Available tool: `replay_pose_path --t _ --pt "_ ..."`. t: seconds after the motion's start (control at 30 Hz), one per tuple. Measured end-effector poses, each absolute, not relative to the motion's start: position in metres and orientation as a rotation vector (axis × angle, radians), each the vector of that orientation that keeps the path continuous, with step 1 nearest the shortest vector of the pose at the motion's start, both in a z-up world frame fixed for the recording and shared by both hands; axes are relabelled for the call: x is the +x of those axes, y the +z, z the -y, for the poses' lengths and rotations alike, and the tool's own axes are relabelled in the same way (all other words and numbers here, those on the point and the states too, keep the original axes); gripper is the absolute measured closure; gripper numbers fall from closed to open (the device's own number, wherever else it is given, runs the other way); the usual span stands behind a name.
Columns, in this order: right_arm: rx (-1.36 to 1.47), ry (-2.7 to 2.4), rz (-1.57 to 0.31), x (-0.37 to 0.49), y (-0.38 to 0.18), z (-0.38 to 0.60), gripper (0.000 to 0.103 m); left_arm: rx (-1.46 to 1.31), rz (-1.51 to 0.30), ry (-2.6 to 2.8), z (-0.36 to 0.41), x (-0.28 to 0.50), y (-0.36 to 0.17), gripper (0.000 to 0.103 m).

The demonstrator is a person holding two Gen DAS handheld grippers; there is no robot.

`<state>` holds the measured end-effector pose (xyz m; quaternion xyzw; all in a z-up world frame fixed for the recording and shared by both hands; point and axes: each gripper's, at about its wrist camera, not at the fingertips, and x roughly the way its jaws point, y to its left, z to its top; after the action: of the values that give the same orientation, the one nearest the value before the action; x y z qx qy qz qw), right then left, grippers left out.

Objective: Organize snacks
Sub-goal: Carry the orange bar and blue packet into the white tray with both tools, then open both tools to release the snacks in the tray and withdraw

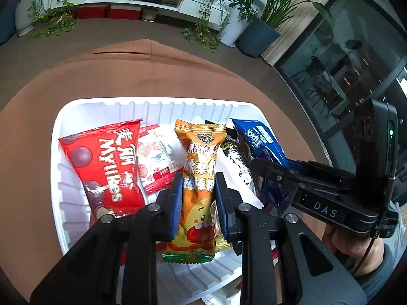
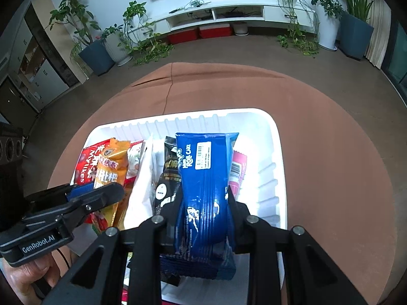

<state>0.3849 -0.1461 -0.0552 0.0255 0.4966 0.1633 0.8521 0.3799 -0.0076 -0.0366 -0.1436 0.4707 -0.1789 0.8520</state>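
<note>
while clamped in left tool [image 1: 199, 193], orange packet [image 1: 199, 178] overhangs tray [image 1: 76, 106].

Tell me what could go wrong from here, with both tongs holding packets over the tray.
1. The left tongs pinch the orange packet and the right tongs the blue packet, close together over the white tray; the tongs could knock each other.
2. The tray's left and middle are crowded: lowering either packet may shove the red Mylikes bag or the black packet.
3. The blue packet bulges between the pads and might slip on release.
</note>
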Motion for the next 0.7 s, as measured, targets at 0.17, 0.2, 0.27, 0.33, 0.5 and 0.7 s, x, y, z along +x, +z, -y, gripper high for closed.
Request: replay_pose_path --t 0.17,0.2,0.27,0.33,0.5,0.7 --pt "0.022 0.349 -1.045 0.384 -0.058 0.142 0.073 -0.299 -0.996 -0.366 0.007 0.38 -0.035 0.08" --pt "0.028 0.349 -1.045 0.384 -0.059 0.143 0.072 -0.297 -0.998 -0.363 0.008 0.381 -0.035 0.079" --pt "0.04 0.347 -1.044 0.384 -0.058 0.145 0.072 -0.294 -1.0 -0.361 0.009 0.381 -0.037 0.077" --pt "0.038 0.347 -1.043 0.382 -0.057 0.145 0.071 -0.291 -0.999 -0.352 0.006 0.379 -0.04 0.066" --pt "0.045 0.366 -1.037 0.375 -0.053 0.146 0.04 -0.28 -0.977 -0.373 0.007 0.373 -0.035 0.037" --pt "0.085 0.383 -0.998 0.36 -0.036 0.159 0.024 -0.263 -0.941 -0.355 0.007 0.36 -0.019 0.013"
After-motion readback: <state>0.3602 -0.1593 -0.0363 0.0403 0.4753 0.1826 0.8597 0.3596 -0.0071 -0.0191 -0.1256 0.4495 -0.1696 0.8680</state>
